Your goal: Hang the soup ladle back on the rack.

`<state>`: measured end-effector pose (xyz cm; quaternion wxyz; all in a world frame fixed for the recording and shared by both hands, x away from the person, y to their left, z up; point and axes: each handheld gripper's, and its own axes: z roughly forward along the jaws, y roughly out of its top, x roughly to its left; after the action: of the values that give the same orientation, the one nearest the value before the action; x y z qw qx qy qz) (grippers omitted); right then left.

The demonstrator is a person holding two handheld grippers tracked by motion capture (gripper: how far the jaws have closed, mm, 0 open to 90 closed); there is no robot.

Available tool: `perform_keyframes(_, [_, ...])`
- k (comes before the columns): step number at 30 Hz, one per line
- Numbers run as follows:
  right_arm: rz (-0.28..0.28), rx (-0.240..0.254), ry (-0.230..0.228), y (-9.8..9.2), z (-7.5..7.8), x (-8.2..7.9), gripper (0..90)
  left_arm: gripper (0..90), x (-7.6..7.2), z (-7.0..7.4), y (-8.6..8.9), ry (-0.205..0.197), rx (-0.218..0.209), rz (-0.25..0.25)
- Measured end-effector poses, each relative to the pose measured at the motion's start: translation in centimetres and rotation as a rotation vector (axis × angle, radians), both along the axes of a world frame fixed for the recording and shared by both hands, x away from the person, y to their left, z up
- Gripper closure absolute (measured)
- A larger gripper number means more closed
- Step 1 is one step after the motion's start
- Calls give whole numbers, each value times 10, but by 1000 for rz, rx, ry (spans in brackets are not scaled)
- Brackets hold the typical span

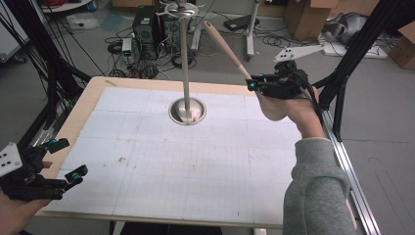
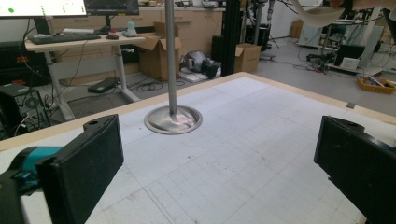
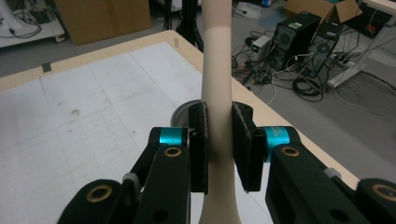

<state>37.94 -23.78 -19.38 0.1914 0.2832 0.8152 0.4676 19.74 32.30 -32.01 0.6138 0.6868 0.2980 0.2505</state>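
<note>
A long beige utensil (image 1: pixel 226 47) with a thin handle points up and away toward the metal stand's top hooks (image 1: pixel 182 9). My right gripper (image 1: pixel 252 81) is raised over the table's far right, shut on the utensil near its wider end. In the right gripper view the black pads (image 3: pixel 199 133) press on the beige shaft (image 3: pixel 217 70) from both sides. The stand's round base (image 1: pixel 187 110) sits at the far middle of the white gridded mat (image 1: pixel 195 166), with its pole (image 1: pixel 184 54) upright. My left gripper (image 1: pixel 71 157) rests open at the near left edge, nothing between its jaws.
Computer towers (image 1: pixel 147 24) and loose cables lie on the floor beyond the table. Cardboard boxes (image 1: pixel 308 17) stand at the back right. A black frame post (image 1: pixel 352 54) and an aluminium rail (image 1: pixel 350 171) run along the table's right side.
</note>
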Motion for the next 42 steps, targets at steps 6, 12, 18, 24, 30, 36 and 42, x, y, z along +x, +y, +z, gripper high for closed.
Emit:
perform_keyframes(6, [-17,27,4,2,0,9,776,18,-1,0,3,-1,-6,3])
perform_keyframes(12, [-28,48,7,4,0,16,776,18,-3,0,6,1,-14,10])
perform_keyframes(18, [-34,56,16,6,0,22,776,18,-3,0,8,0,-17,12])
perform_keyframes(24, [-33,63,13,9,-1,25,776,18,-4,-1,8,2,-20,14])
perform_keyframes(30, [-32,62,26,12,-3,28,775,18,-4,-1,10,3,-19,15])
perform_keyframes(36, [-25,63,31,15,-5,30,775,18,-4,-1,11,1,-23,18])
perform_keyframes(42, [-19,63,40,20,-9,31,776,18,-4,-1,11,3,-22,19])
